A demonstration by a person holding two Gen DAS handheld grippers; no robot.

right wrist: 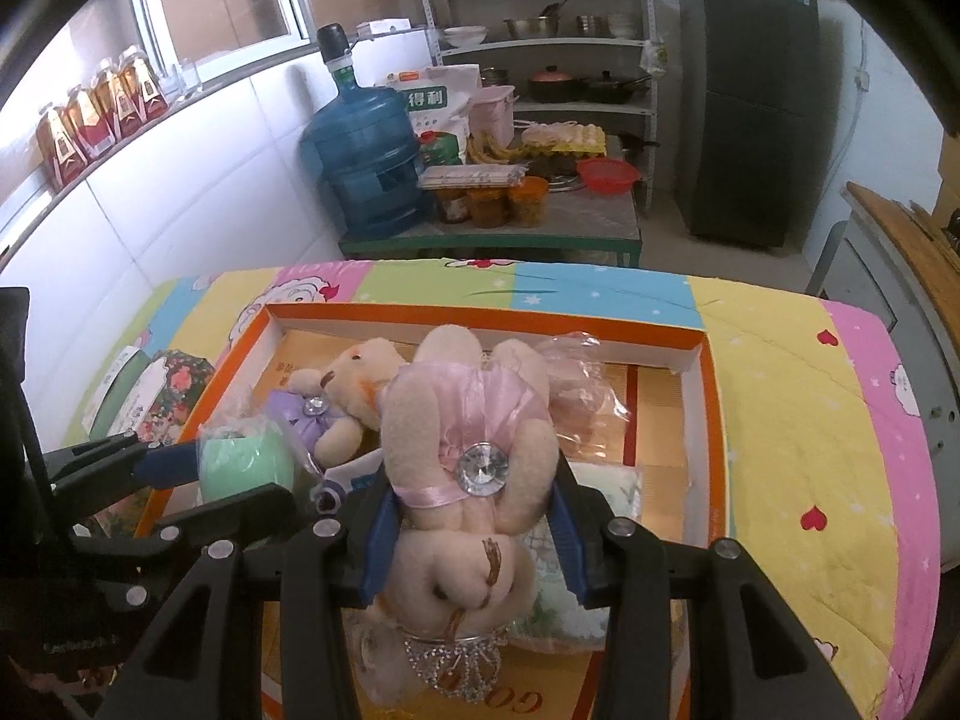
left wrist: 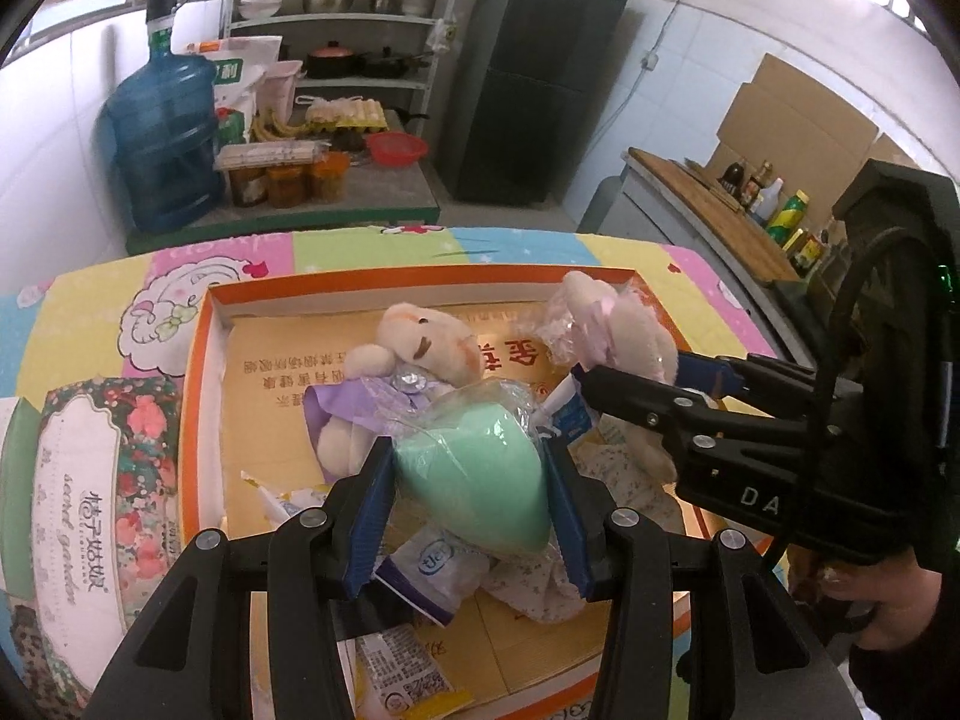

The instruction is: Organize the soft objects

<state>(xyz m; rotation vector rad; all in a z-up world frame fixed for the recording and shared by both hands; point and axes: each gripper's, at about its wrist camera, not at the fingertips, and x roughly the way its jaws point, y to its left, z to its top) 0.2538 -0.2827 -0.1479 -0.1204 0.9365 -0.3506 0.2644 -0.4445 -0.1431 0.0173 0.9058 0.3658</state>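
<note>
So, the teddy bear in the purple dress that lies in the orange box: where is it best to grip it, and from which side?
Probably around its head, coming from above. The purple-dress bear lies in the orange box with its head uppermost and uncovered. Its lower body is partly covered by the bagged green sponge in the left gripper, and the right gripper holds the pink-dress bear close beside it.

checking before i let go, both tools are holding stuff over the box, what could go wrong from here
1. The green sponge sits in loose clear wrap, so it may slip from the left tool.
2. The pink-dressed bear in the right tool hangs head-down; its crown could snag on the packets below.
3. The tools are close together over the orange box and could bump.
</note>
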